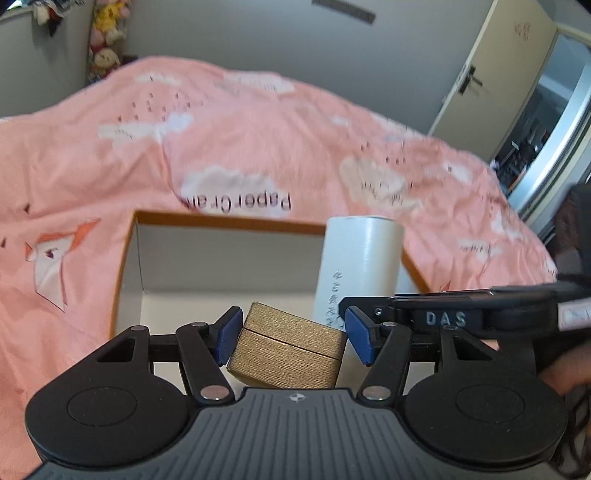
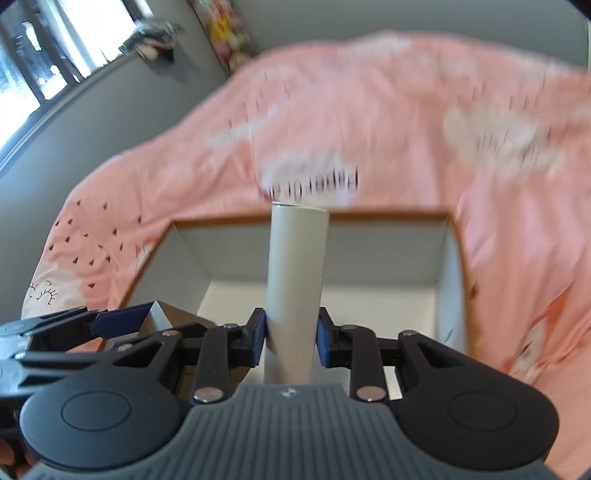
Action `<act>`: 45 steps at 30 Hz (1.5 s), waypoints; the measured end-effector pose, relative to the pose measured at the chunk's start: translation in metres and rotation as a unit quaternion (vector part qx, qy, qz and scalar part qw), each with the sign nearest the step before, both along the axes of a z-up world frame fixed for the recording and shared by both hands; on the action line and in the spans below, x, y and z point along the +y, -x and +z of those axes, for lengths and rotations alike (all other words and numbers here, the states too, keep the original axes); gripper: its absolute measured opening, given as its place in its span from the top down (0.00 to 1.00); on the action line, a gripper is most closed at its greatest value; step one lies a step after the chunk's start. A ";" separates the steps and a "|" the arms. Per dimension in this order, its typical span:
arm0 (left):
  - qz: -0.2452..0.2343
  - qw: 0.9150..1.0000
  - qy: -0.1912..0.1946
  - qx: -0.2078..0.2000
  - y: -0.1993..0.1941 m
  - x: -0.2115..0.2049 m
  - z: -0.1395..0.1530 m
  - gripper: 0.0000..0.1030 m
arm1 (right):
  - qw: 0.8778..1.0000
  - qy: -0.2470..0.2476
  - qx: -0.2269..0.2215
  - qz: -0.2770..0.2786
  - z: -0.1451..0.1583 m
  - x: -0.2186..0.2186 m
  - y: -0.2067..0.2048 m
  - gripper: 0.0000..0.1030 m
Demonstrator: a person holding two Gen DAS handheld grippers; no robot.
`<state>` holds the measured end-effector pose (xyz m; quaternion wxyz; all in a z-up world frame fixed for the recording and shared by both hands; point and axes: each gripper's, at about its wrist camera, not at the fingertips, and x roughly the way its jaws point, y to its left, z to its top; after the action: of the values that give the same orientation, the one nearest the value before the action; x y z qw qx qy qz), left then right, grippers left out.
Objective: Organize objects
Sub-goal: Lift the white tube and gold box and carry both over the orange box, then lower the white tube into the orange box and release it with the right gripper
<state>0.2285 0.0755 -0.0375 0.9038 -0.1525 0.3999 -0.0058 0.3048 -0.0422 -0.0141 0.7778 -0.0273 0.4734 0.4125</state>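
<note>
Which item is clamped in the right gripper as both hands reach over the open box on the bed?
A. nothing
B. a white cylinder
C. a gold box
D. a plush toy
B: in the right wrist view the right gripper's blue pads press both sides of the upright white cylinder.

a bedroom in a home

a bed (image 1: 258, 140) under a pink duvet printed with clouds and paper cranes fills the view; stuffed toys (image 1: 105, 33) hang in the corner by grey walls, and a cream door (image 1: 495, 74) with a lever handle stands open beside a window (image 2: 33, 55).
</note>
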 end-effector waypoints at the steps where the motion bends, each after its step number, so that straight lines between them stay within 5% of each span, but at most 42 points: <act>1: -0.003 1.000 -0.001 0.006 -0.002 0.002 -0.003 0.32 | 1.000 0.006 0.021 0.003 -0.007 0.004 -0.006 0.71; 5: -0.012 1.000 0.004 0.027 -0.008 0.008 -0.012 0.32 | 0.996 0.031 0.079 0.004 -0.028 0.012 -0.028 0.71; 11: -0.018 0.999 0.004 0.048 -0.017 0.011 -0.023 0.32 | 0.992 0.065 0.104 -0.001 -0.049 0.025 -0.049 0.71; 16: -0.026 0.998 0.004 0.063 -0.025 0.012 -0.028 0.32 | 0.989 0.128 0.071 0.018 -0.063 0.031 -0.056 0.71; 24: -0.032 0.997 0.005 0.075 -0.032 0.009 -0.034 0.32 | 0.987 0.157 0.010 0.045 -0.053 0.034 -0.053 0.70; 37: -0.041 0.996 0.005 0.084 -0.034 0.006 -0.037 0.32 | 0.951 0.252 -0.142 0.109 -0.040 0.039 -0.031 0.70; 41: -0.045 0.995 0.005 0.084 -0.035 0.006 -0.037 0.32 | 0.951 0.244 -0.131 0.137 -0.036 0.034 -0.033 0.72; 45: -0.048 0.995 0.003 0.090 -0.037 0.004 -0.038 0.32 | 0.959 0.216 -0.061 0.174 -0.039 0.033 -0.032 0.75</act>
<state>0.2654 0.0799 -0.0757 0.8624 -0.1359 0.4863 -0.0369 0.3373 -0.0089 -0.0528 0.6971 -0.3021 0.4905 0.4269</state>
